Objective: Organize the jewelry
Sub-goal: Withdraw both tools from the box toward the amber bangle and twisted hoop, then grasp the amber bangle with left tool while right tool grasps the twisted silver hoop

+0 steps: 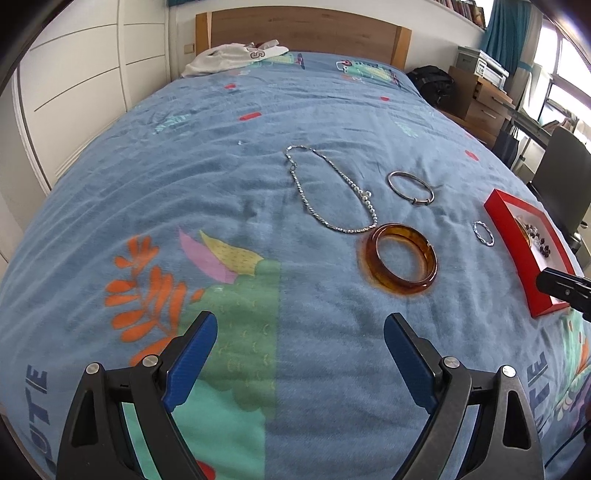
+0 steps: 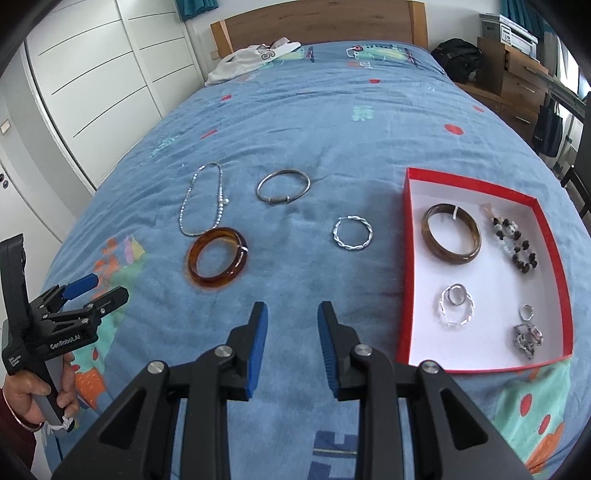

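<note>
On the blue bedspread lie a silver chain necklace [image 2: 201, 201], an amber bangle [image 2: 217, 257], a thin silver bangle [image 2: 283, 186] and a twisted silver ring [image 2: 352, 233]. A red box [image 2: 406, 258] at the right holds a brown bangle [image 2: 451, 233], a dark bead bracelet [image 2: 515, 242], silver rings [image 2: 457, 303] and small pieces. My right gripper [image 2: 292, 321] is open and empty, hovering in front of the twisted ring. My left gripper [image 1: 300, 338] is open and empty, short of the amber bangle [image 1: 402, 258]; it also shows in the right wrist view [image 2: 99, 286].
A white garment [image 2: 255, 59] lies by the wooden headboard [image 2: 317, 18]. White wardrobe doors [image 2: 92, 74] stand on the left. A black bag [image 2: 458, 59], wooden drawers [image 2: 517, 81] and a chair [image 1: 565, 173] stand on the right of the bed.
</note>
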{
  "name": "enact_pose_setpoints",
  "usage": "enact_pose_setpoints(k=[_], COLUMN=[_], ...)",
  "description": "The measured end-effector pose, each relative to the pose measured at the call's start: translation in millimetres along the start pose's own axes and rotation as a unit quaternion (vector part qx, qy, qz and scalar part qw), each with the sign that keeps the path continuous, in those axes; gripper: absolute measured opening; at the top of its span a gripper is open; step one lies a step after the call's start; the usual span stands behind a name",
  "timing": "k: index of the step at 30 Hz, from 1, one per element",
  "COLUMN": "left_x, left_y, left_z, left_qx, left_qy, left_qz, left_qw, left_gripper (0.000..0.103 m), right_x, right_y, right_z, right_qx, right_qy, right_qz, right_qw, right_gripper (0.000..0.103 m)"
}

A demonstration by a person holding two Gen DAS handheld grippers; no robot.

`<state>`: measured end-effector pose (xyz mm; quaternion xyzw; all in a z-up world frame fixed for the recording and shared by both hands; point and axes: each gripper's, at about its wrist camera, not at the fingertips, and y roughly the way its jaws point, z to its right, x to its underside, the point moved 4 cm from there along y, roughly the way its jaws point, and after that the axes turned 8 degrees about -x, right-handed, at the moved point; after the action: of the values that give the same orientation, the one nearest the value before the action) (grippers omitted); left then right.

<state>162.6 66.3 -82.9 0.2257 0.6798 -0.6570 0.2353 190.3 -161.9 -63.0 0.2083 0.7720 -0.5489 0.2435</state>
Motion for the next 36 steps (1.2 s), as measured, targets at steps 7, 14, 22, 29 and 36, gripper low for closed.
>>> enact_pose_setpoints(k=[7, 14, 22, 29, 36], left_x=[-5, -17, -29, -35, -35], left_y=[10, 28, 53, 72, 77], left_z=[26, 55, 81, 90, 95], left_qx=[0.030, 0.048, 0.049, 0.034, 0.036], left_qy=[0.017, 0.037, 0.053, 0.046, 0.036], left_qz=[0.001, -0.003, -0.012, -0.021, -0.019], left_qw=[0.9994, 0.9981, 0.9973, 0.9982, 0.9985], left_gripper=[0.094, 0.095, 0.095, 0.095, 0.086], right_x=[-8, -23, -38, -51, -62], right_y=[19, 37, 63, 80, 92], right_z=[10, 23, 42, 49, 51], right_qx=[0.005, 0.009, 0.034, 0.054, 0.067], right_qy=[0.020, 0.040, 0.079, 0.087, 0.074], right_qz=[0.004, 0.009, 0.004, 0.009, 0.008], right_qw=[1.000, 0.999, 0.996, 0.995, 0.995], right_gripper=[0.039, 0.047, 0.052, 0.056, 0.057])
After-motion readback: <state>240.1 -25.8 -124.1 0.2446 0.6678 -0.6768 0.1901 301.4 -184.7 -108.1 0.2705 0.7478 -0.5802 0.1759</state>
